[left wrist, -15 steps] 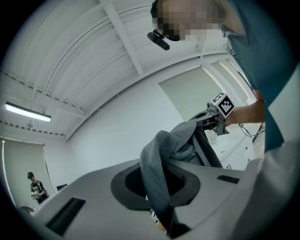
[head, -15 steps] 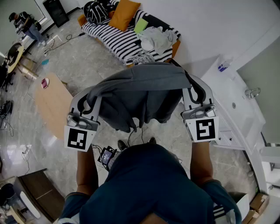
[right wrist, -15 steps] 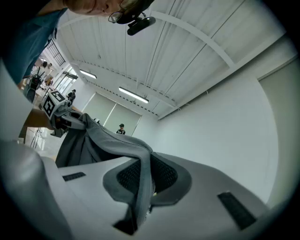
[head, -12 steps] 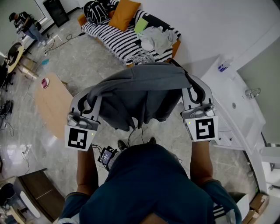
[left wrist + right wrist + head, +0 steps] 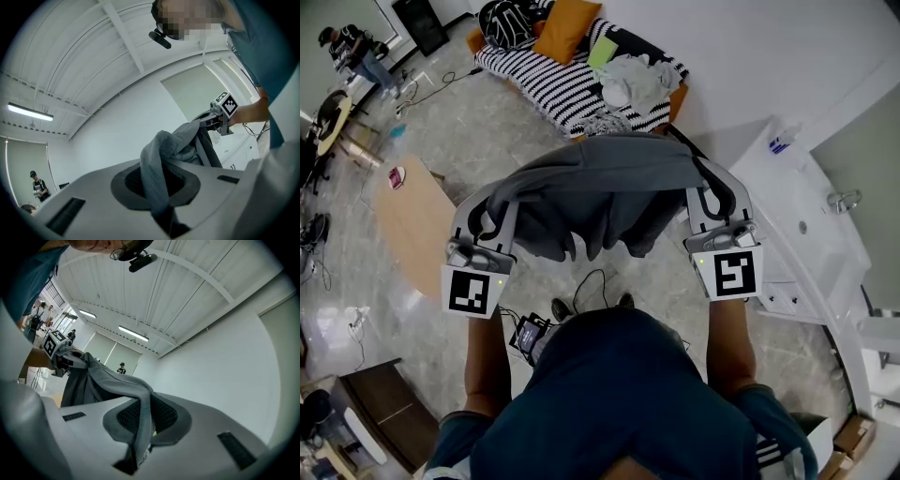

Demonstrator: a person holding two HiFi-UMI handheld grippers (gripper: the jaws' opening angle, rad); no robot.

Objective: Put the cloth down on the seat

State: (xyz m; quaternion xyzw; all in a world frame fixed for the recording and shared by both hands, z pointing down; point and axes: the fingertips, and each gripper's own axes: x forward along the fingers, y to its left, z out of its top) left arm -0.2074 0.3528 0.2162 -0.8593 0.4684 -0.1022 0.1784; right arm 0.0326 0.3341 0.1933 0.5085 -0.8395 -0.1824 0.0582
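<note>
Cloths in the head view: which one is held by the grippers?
The grey cloth, stretched between left gripper and right gripper; the white cloth lies on the striped sofa.

Right hand-held gripper [image 5: 140, 423]: jaws closed on a fold of the grey cloth [image 5: 112, 383], pinched between the dark pads. Cloth runs taut toward 10 o'clock to the left hand-held gripper [image 5: 75, 361], which holds the other end, marker cube [image 5: 55, 344] facing the camera. Ceiling light strip [image 5: 133, 333] at 12 o'clock, distant person [image 5: 121, 367] below it.
</note>
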